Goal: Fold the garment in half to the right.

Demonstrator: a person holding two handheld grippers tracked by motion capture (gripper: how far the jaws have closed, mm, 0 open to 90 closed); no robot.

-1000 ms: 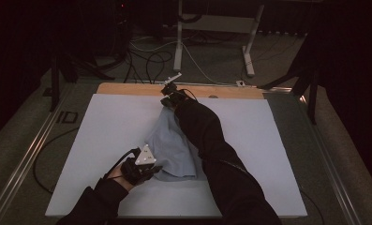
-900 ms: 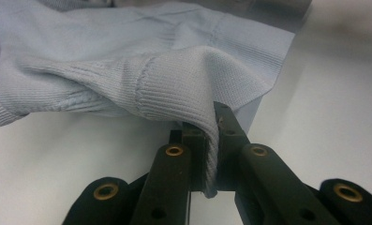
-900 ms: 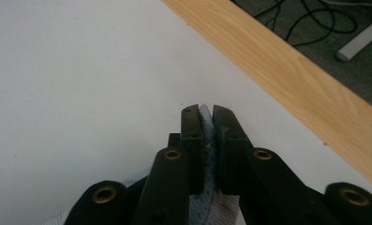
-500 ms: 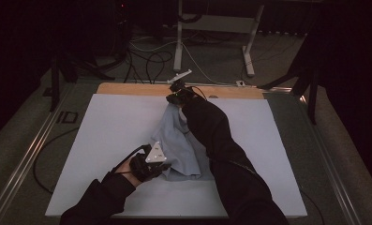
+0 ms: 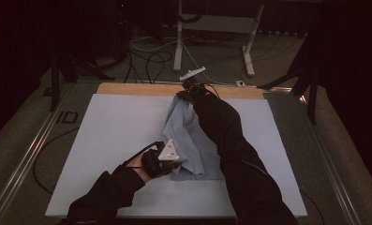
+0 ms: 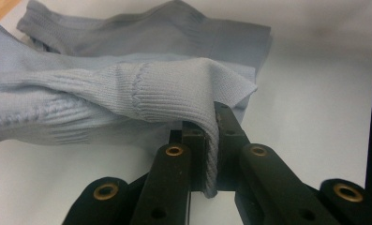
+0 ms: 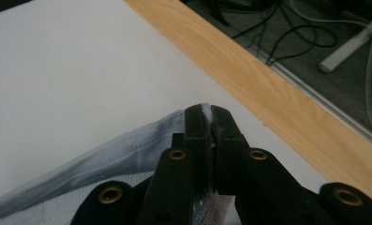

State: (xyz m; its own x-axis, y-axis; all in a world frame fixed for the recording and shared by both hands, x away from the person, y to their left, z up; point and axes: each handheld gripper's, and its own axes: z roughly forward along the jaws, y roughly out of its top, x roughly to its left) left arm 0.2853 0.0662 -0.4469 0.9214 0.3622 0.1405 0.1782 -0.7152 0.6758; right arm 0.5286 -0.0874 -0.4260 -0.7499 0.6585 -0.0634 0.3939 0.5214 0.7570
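A pale blue knitted garment (image 5: 190, 140) lies stretched across the middle of the white table top (image 5: 113, 126), running from the near side toward the far edge. My left gripper (image 5: 173, 163) is at its near end and, in the left gripper view, is shut (image 6: 211, 119) on a ribbed hem of the garment (image 6: 127, 89), which folds over the jaws. My right gripper (image 5: 187, 91) holds the far end by the wooden strip (image 5: 127, 88). In the right gripper view its jaws (image 7: 211, 112) have just closed tighter on a thin edge of the garment (image 7: 127, 150).
The wooden strip (image 7: 277, 89) borders the table's far side. Beyond it the floor holds cables (image 5: 151, 56) and white desk legs (image 5: 249, 47). A metal rail (image 5: 29, 154) runs along the left side. A dark stand (image 5: 310, 84) stands at the far right.
Both hands have moved to the right and risen a little, carrying the garment's two ends with them. The cloth between them has shifted right.
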